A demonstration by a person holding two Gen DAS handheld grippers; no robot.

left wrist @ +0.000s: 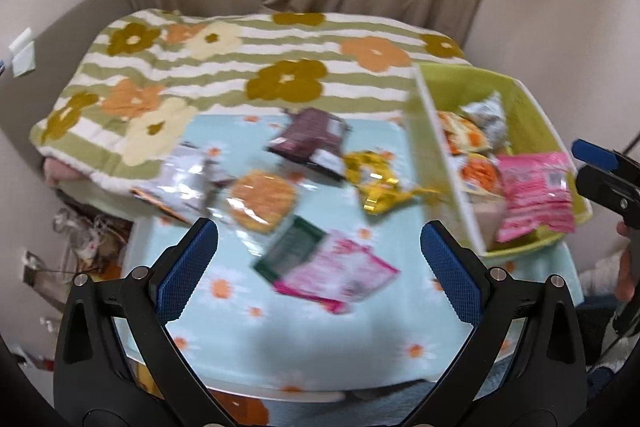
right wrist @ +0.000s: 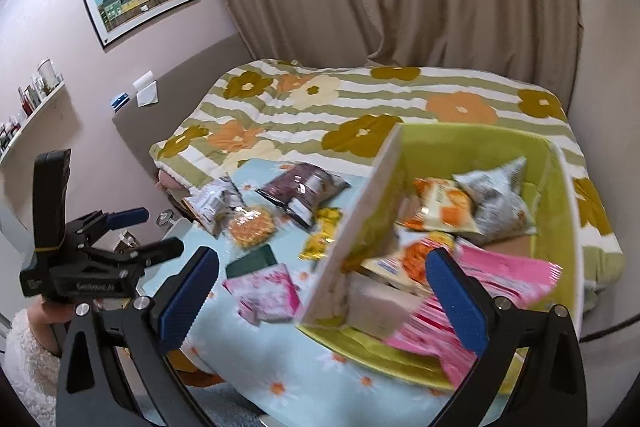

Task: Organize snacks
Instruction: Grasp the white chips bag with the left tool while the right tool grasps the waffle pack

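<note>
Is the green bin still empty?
No, the green bin already holds several snack packets, including a pink packet and a silver bag.

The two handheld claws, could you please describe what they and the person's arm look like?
Both the left claw and right claw are matte black skeletal frames with silver pivot bolts and textured blue rubber finger pads. In the right wrist view, the left unit carries faint white lettering, and the arm wears a fluffy white sleeve.
</note>
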